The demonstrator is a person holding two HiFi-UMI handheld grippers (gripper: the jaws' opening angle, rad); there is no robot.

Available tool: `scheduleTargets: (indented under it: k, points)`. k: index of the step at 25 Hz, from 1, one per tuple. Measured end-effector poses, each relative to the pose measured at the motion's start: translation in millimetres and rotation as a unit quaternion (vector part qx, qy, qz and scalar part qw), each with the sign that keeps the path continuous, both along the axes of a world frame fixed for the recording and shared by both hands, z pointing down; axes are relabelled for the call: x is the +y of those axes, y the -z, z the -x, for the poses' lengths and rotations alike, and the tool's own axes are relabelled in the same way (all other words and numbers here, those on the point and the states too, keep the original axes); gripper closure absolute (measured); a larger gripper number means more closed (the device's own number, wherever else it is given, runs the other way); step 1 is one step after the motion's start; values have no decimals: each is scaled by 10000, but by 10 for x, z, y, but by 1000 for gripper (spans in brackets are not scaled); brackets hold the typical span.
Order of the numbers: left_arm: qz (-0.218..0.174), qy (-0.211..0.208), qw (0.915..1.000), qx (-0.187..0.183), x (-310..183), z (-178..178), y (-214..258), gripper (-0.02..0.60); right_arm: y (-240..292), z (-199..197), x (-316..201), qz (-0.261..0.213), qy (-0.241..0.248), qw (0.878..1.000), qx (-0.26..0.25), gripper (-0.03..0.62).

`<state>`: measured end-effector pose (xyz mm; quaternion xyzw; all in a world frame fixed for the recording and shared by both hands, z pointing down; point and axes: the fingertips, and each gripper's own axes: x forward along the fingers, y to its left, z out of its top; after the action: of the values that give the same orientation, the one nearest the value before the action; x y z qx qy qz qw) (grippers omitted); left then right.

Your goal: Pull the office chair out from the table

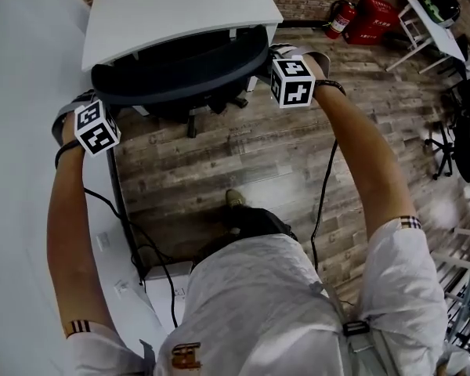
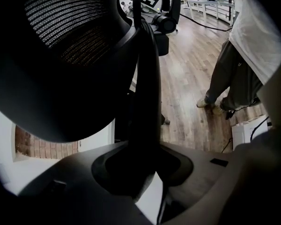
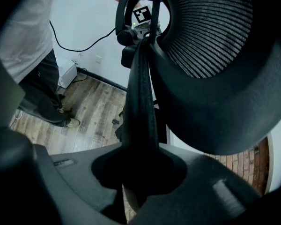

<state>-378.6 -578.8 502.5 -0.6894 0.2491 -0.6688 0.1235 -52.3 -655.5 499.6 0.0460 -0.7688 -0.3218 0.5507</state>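
A black office chair (image 1: 180,73) is tucked under the white table (image 1: 172,6), its curved backrest rim toward me. My left gripper (image 1: 84,102) clamps the rim's left end, and my right gripper (image 1: 271,56) clamps its right end. In the left gripper view the dark rim (image 2: 147,97) runs up from between the jaws of the left gripper (image 2: 140,168), with the mesh back (image 2: 70,27) beside it. The right gripper view mirrors this: the rim (image 3: 140,102) is pinched in the right gripper (image 3: 140,172). Both are shut on the rim.
A red fire extinguisher (image 1: 338,18) and a red box (image 1: 372,18) stand by the brick wall at the back. Another white table (image 1: 431,22) and a black chair (image 1: 462,131) are at the right. A white wall, cables and a white box (image 1: 168,288) lie at the left. My shoe (image 1: 235,200) is on the wooden floor.
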Motion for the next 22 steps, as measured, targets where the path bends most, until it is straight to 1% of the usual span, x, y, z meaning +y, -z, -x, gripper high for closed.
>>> scheduleTargets:
  k: [4, 9, 16, 22]
  points:
    - [-115, -44, 9999, 17, 177, 75, -26, 469, -32, 50, 279, 73, -23, 10000, 44, 530]
    - [62, -76, 9999, -59, 433, 97, -89, 471, -60, 49, 536, -6, -118, 9999, 35, 531]
    - [72, -136, 9999, -33, 718, 32, -43, 472, -20, -14, 826, 2, -129, 9999, 20, 531]
    - [67, -106, 9999, -34, 1009, -22, -71, 472, -42, -60, 1102, 24, -140, 9999, 34, 530]
